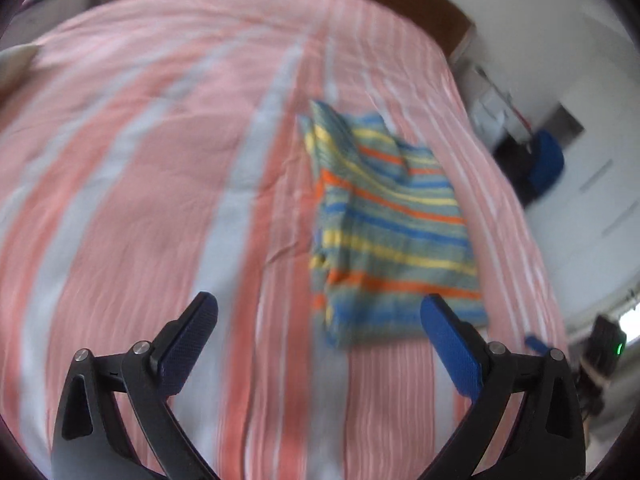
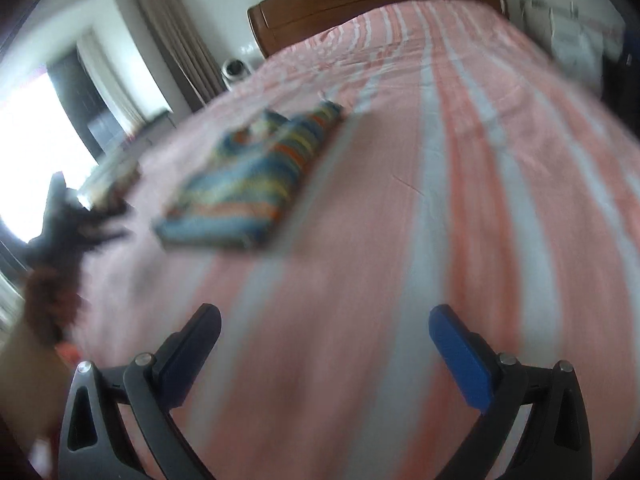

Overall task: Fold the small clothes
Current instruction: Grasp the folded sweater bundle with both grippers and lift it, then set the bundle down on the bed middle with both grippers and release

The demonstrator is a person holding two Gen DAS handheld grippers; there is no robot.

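Each handheld tool, the left gripper (image 1: 318, 316) and the right gripper (image 2: 324, 326), shows matte black arms with cut-out slots and round silver screws (image 1: 141, 347), tipped by flat blue fingers (image 1: 450, 338) whose pads (image 2: 460, 354) carry a fine dotted texture.

Bed (image 1: 140, 180), pink-white striped sheet; folded striped garment (image 1: 384, 216) lying flat on it.
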